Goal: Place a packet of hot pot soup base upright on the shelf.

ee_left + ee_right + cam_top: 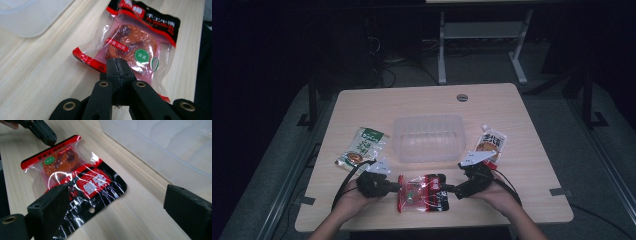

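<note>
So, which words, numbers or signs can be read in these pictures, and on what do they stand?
"50" on a small red label of the red snack packet, between Chinese characters I cannot make out.
Green round badge on that packet: too small.
Large white characters on its black end: blurred.
Green packet and orange packet: print too small.

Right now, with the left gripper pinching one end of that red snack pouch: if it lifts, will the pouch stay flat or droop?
Probably droops: the red snack pouch is thin, wrinkled film, pinched at one edge by the left gripper. Glossy plastic may slip. Contents look small, so likely light.
</note>
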### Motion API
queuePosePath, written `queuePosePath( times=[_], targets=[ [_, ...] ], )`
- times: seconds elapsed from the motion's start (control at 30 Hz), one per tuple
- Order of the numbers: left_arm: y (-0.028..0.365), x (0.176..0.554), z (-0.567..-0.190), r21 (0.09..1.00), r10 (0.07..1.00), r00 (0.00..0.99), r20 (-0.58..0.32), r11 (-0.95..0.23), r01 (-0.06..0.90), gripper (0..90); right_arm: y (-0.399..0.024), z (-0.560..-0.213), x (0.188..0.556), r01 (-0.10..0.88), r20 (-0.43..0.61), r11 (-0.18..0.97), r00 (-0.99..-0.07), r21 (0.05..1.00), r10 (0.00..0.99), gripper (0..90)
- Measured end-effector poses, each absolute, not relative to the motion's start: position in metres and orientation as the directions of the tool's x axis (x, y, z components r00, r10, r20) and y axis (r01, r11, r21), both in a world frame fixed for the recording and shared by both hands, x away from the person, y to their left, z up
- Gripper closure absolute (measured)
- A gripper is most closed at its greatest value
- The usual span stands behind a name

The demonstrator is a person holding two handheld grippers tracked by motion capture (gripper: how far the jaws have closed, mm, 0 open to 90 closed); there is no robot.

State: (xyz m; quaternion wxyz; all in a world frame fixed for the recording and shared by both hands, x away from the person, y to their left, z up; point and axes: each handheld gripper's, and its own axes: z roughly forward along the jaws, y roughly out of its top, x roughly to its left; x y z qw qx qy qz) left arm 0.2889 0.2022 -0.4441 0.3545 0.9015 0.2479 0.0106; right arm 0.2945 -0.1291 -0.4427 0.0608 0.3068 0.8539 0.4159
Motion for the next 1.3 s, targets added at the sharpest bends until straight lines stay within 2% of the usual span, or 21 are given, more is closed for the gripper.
queuePosePath(
  times=[0.43,0.6,0.87,1.03,1.17,1.3],
  targets=[
    [0.199,0.288,-0.453,0.595,0.459,0.875,-0.152,-0.665,0.452,89.4,-0.123,-0.449,0.288,0.468,0.175,0.492,-0.83,0.734,0.529,5.9],
    [0.198,0.288,-0.455,0.585,0.459,0.876,-0.145,-0.675,0.45,89.5,-0.117,-0.449,0.285,0.461,0.195,0.504,-0.848,0.731,0.493,3.2],
    [0.199,0.289,-0.456,0.589,0.465,0.869,-0.169,-0.659,0.467,89.6,-0.111,-0.449,0.282,0.469,0.23,0.504,-0.855,0.726,0.465,3.9],
    [0.199,0.29,-0.455,0.587,0.469,0.865,-0.178,-0.655,0.476,89.6,-0.108,-0.453,0.286,0.488,0.269,0.49,-0.851,0.722,0.45,11.0],
    [0.199,0.289,-0.456,0.587,0.472,0.863,-0.177,-0.653,0.478,89.7,-0.109,-0.456,0.292,0.51,0.318,0.467,-0.844,0.722,0.431,21.3],
    [0.199,0.29,-0.455,0.583,0.469,0.866,-0.173,-0.66,0.474,89.7,-0.109,-0.459,0.294,0.531,0.354,0.46,-0.837,0.712,0.418,25.6]
  ],
)
